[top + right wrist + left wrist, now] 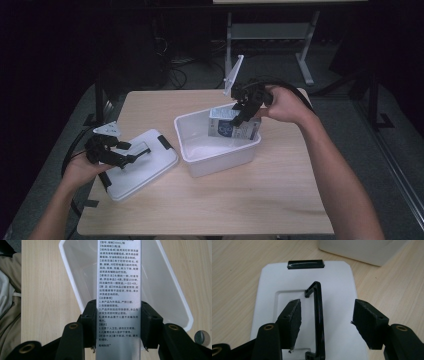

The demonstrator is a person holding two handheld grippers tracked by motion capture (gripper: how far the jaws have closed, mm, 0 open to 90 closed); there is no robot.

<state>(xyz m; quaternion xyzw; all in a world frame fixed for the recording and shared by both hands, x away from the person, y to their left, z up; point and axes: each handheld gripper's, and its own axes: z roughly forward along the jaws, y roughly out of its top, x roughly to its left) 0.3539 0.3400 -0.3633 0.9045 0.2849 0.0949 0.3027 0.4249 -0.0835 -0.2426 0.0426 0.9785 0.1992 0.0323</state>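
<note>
Light wood-grain laminate is covering the counter [210, 200], which is carrying every item in the scene. Sitting at the centre of the counter is a white plastic bin [200, 150], open at the top. Lying flat to the left of the bin, near the left edge, is a white lid [150, 167] with a black clip [305, 264] at its far end and a black handle [318, 320] standing up along its middle.

Standing upright inside the bin, against its right wall, is a white and blue carton [225, 125]; in the right gripper view, its grey printed side [118, 290] is running up between the jaws. The right tool [244, 112] is reaching in from the far right and is clamping this carton, with both pads pressing on its sides. The left tool [131, 151] is hovering over the lid with its jaws spread apart, one on each side of the handle, not touching it.
</note>
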